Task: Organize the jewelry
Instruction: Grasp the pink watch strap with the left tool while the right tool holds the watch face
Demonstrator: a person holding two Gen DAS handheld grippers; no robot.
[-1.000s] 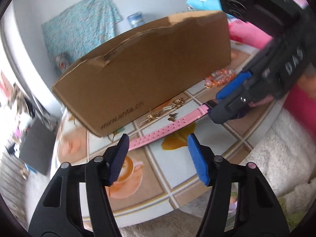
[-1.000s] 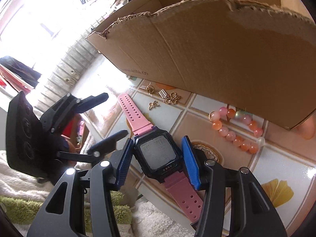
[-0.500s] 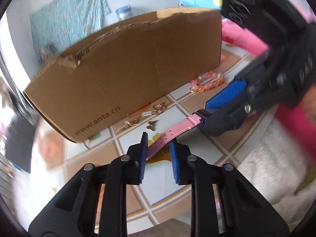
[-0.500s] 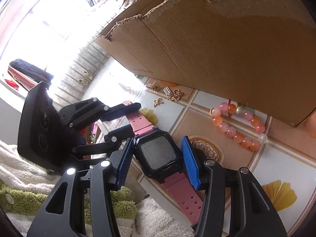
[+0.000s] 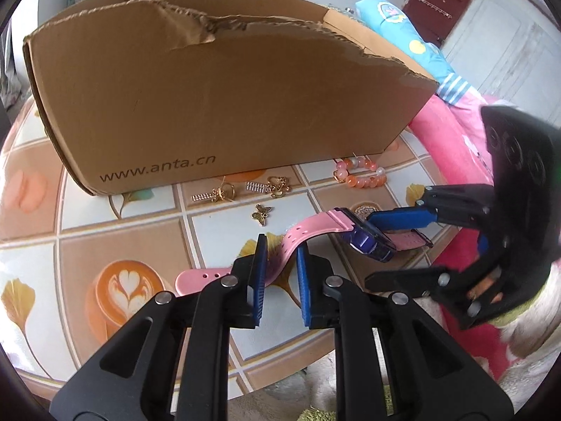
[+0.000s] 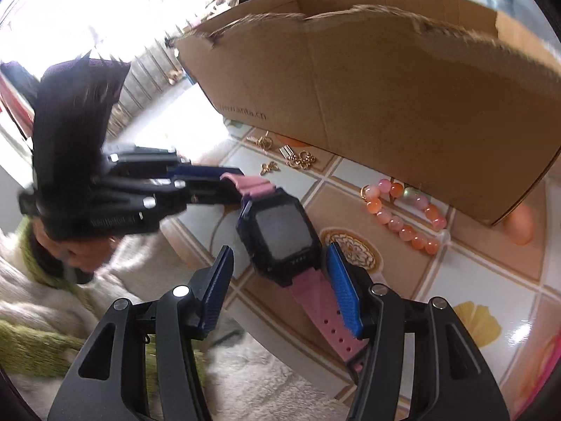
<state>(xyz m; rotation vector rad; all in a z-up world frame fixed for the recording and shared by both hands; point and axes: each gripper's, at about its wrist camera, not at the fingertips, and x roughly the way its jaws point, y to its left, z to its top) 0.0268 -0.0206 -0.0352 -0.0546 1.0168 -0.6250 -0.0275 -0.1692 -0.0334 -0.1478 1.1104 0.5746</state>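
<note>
I see the watch [image 6: 284,235], dark square case with pink perforated strap, face up near the table edge; one strap end is raised off the surface and runs between blue pads, the other strap end lies flat. The bead bracelet [image 5: 361,175], orange, pink and pale beads, lies in a loop just beside the cardboard box [image 5: 224,105]. The gold charms [image 5: 245,189] lie scattered flat along the box's front wall, the butterfly charm [image 5: 262,214] slightly apart.

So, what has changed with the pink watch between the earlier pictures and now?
The left gripper has just been closing and now pinches the pink watch strap. The right gripper, earlier clamped on the black watch case, has just opened, one pad clear. The cardboard box and bead bracelet stayed.
</note>
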